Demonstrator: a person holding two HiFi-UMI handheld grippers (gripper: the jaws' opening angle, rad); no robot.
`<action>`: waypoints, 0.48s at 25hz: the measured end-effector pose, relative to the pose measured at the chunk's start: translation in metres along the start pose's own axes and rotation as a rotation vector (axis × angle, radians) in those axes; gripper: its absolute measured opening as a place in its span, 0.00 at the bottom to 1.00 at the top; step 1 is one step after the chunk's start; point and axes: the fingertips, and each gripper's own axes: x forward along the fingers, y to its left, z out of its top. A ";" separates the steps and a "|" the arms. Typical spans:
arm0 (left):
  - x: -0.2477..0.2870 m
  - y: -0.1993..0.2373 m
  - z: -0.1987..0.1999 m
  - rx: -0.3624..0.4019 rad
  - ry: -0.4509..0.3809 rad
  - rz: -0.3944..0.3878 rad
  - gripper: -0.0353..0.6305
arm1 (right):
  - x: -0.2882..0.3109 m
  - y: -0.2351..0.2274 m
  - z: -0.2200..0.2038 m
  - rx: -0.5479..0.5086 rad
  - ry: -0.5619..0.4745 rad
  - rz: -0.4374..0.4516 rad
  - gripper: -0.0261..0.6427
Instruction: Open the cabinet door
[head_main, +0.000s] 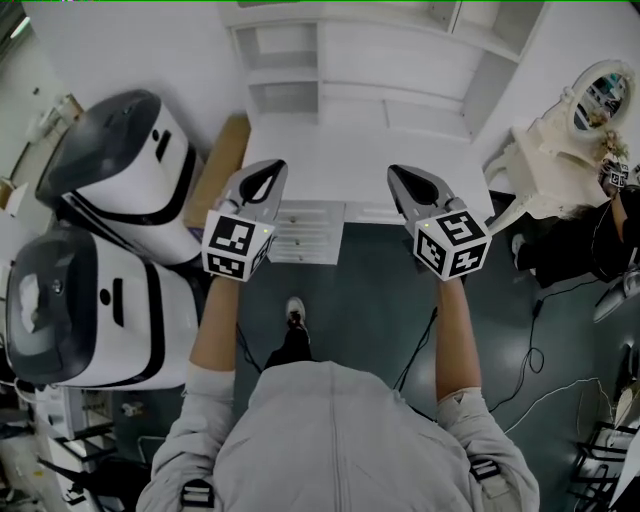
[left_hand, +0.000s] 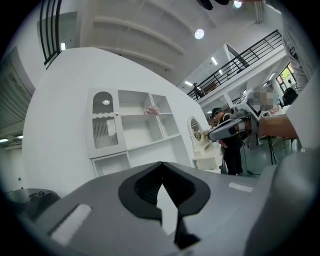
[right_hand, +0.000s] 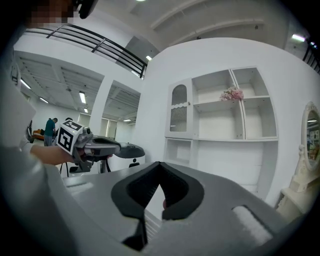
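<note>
Both left gripper (head_main: 268, 172) and right gripper (head_main: 399, 173) holding jaws together, empty, facing cabinet (right_hand: 235, 135), pink flowers (right_hand: 231, 93) sitting on shelf, door (right_hand: 178, 110) shut.

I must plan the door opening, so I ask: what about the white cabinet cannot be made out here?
- Handle of the arched ribbed-glass door: too small in both gripper views.
- Base of the white shelf cabinet: hidden behind the grey left gripper and right gripper in their own views.
- Contents behind that door: obscured by the ribbed glass.
</note>
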 end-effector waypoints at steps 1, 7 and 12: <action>0.009 0.012 -0.003 -0.003 -0.001 0.001 0.08 | 0.013 -0.005 0.002 0.002 -0.001 -0.002 0.04; 0.061 0.079 -0.011 -0.008 -0.007 -0.017 0.08 | 0.084 -0.028 0.020 0.007 0.004 -0.013 0.04; 0.095 0.123 -0.006 0.005 -0.037 -0.037 0.08 | 0.132 -0.044 0.036 -0.035 0.002 -0.042 0.04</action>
